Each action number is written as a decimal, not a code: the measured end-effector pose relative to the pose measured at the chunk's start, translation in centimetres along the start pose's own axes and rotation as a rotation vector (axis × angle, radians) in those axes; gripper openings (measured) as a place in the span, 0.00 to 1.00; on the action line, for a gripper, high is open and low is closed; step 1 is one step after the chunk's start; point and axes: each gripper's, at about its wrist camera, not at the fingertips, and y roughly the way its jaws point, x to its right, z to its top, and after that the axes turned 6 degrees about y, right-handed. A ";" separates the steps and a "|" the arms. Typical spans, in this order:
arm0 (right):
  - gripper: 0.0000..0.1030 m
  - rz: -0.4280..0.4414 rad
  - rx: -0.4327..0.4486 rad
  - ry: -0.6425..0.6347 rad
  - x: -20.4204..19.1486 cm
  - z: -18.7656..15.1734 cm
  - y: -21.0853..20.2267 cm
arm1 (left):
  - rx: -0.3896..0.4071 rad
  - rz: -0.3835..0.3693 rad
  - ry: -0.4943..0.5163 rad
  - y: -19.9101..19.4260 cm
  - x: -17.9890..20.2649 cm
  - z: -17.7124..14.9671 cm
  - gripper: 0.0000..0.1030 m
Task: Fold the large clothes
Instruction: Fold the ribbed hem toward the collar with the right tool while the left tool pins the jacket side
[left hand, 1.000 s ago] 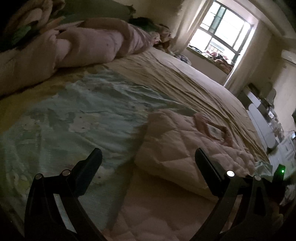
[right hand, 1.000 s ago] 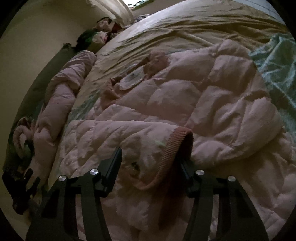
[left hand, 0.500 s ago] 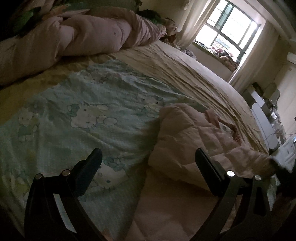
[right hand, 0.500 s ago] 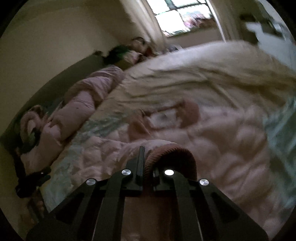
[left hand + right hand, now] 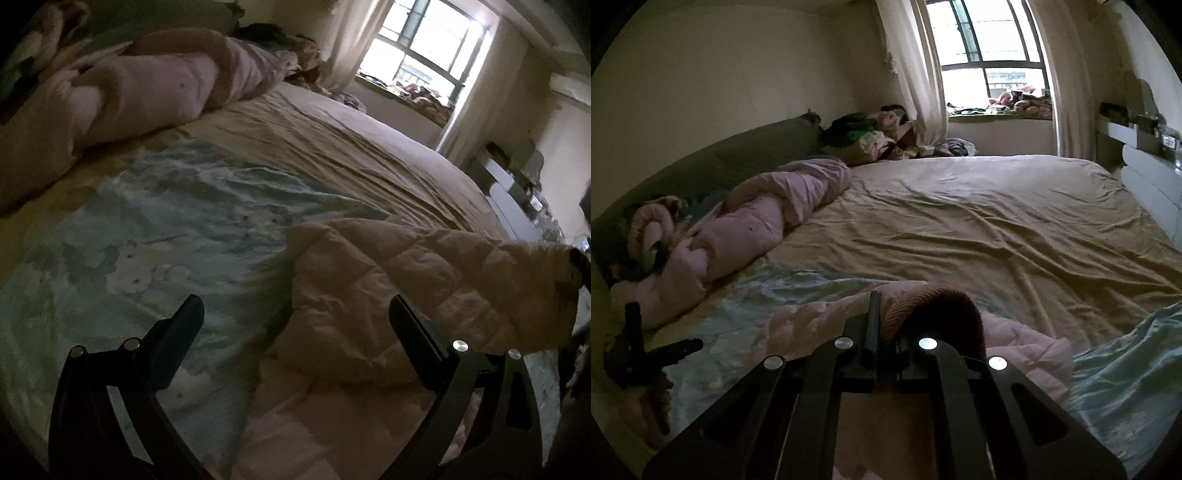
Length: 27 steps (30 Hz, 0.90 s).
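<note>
my right gripper [image 5: 882,325] is clenched on the ribbed cuff [image 5: 934,306] of the pink quilted jacket [image 5: 406,288], holding that sleeve end up off the bed [image 5: 979,221]. my left gripper [image 5: 295,321] hangs released, its 2 fingers spread wide over the jacket's near edge with nothing between them. the jacket lies bunched on the teal cartoon blanket [image 5: 166,240], part draped and lifted toward the right (the rest of its shape is hard to read in this dim light). i judge the fold barely begun: 1 sleeve is gripped, but the body is not spread flat and no clean fold shows. left to do: bring the sleeves in, fold the body over, and smooth it.
</note>
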 end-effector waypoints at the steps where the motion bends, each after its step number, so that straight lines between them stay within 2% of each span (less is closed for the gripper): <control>1: 0.05 -0.007 -0.004 0.006 0.4 0.0 0.2 | -0.010 -0.004 0.020 0.5 0.6 0.2 0.91; 4: 0.05 -0.039 -0.027 0.020 1.7 -0.5 0.8 | -0.033 -0.030 0.054 1.9 1.7 0.4 0.91; 10: 0.05 -0.083 -0.069 0.067 4.0 -1.7 2.4 | -0.070 -0.030 0.063 4.2 2.5 0.6 0.91; 13: 0.05 -0.098 -0.088 0.081 4.8 -2.3 3.1 | -0.086 -0.024 0.112 5.5 3.7 0.5 0.90; 14: 0.05 -0.103 -0.094 0.086 5.1 -2.5 3.4 | -0.092 -0.028 0.121 5.9 4.0 0.5 0.83; 15: 0.05 -0.104 -0.100 0.089 5.3 -2.7 3.6 | -0.103 -0.036 0.135 6.4 4.5 0.4 0.69; 17: 0.05 -0.109 -0.110 0.095 5.6 -2.9 3.9 | -0.120 -0.040 0.156 7.2 5.2 0.1 0.56; 22: 0.05 -0.125 -0.129 0.098 5.8 -3.2 4.6 | -0.189 -0.069 0.174 9.5 6.1 -0.9 0.51; 27: 0.06 -0.135 -0.145 0.118 6.1 -3.6 5.1 | -0.253 -0.036 0.212 11.4 6.4 -2.3 0.50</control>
